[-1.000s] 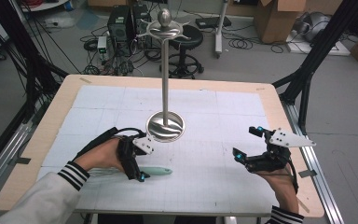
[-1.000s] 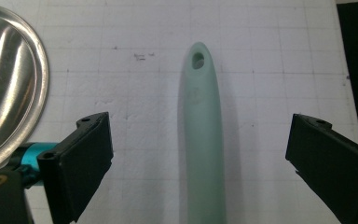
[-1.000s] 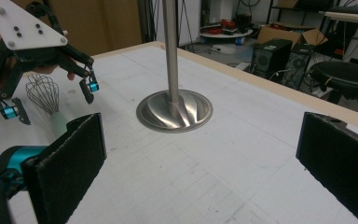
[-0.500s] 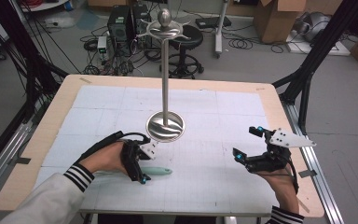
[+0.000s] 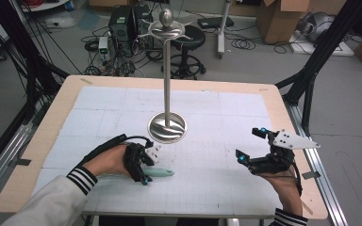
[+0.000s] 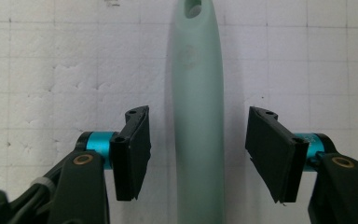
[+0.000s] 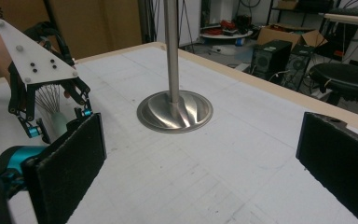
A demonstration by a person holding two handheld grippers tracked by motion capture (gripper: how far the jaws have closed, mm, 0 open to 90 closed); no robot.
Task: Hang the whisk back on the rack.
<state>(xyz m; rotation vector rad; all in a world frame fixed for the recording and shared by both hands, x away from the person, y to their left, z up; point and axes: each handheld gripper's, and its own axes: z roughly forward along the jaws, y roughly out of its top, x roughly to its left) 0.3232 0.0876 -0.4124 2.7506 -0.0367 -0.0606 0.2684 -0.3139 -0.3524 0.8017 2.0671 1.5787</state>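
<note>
Glossy metal stand, matt, perhaps plastic, green handle, rough-looking white table cover

The left tool and hand hide the whisk's wire end in the high view, and the left gripper view crops its handle at both edges.

One metal stand, one pale green handle and two tools on one table.
</note>
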